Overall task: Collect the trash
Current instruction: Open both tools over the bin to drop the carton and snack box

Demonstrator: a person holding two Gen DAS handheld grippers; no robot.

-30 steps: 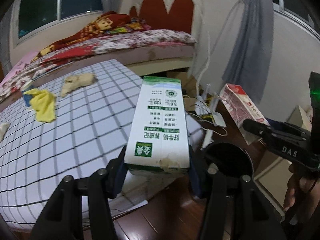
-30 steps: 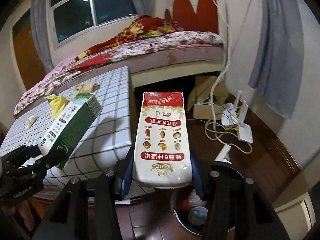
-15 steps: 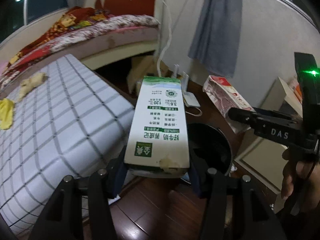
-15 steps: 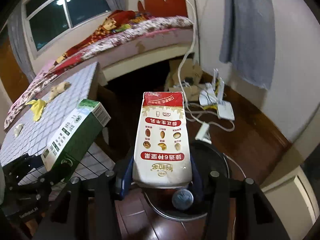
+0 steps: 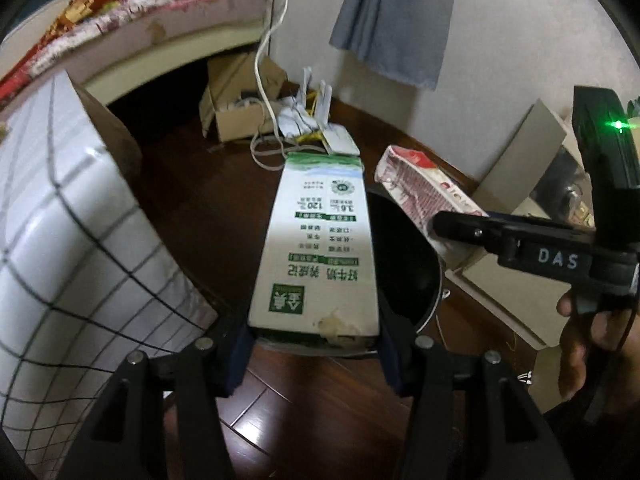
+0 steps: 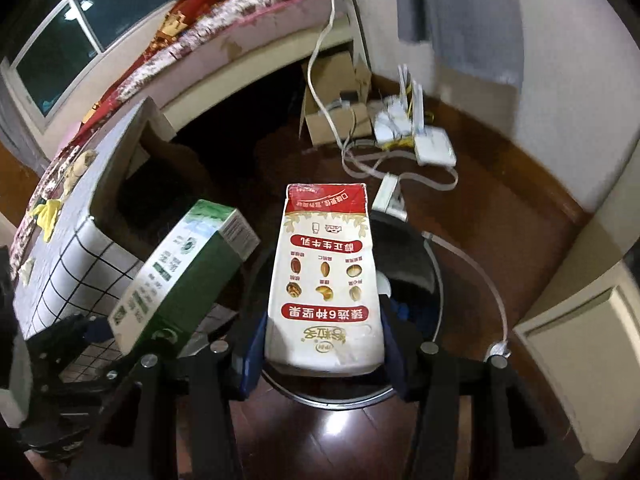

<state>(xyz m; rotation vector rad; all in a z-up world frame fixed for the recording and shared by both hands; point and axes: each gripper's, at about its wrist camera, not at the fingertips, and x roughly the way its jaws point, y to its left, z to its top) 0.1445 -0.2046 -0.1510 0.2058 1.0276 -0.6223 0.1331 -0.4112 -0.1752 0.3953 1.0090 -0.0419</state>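
Observation:
My left gripper (image 5: 316, 354) is shut on a green-and-white milk carton (image 5: 318, 252), held tilted over the floor at the left edge of a round black trash bin (image 5: 404, 264). My right gripper (image 6: 324, 364) is shut on a red-and-white nut-milk carton (image 6: 326, 280), held right above the same bin (image 6: 412, 280), which holds some trash. The green carton (image 6: 180, 276) shows at the left in the right wrist view, and the red carton (image 5: 424, 192) at the right in the left wrist view.
A table with a white checked cloth (image 5: 64, 232) stands to the left, with yellow and beige scraps (image 6: 48, 212) on it. A cardboard box (image 5: 240, 92), white routers and cables (image 6: 416, 136) lie on the wooden floor beyond the bin. A bed (image 6: 240, 28) is behind.
Both grippers have swung right and down, away from the table and over the bin, each still holding its carton. The bin now lies directly under the red carton.

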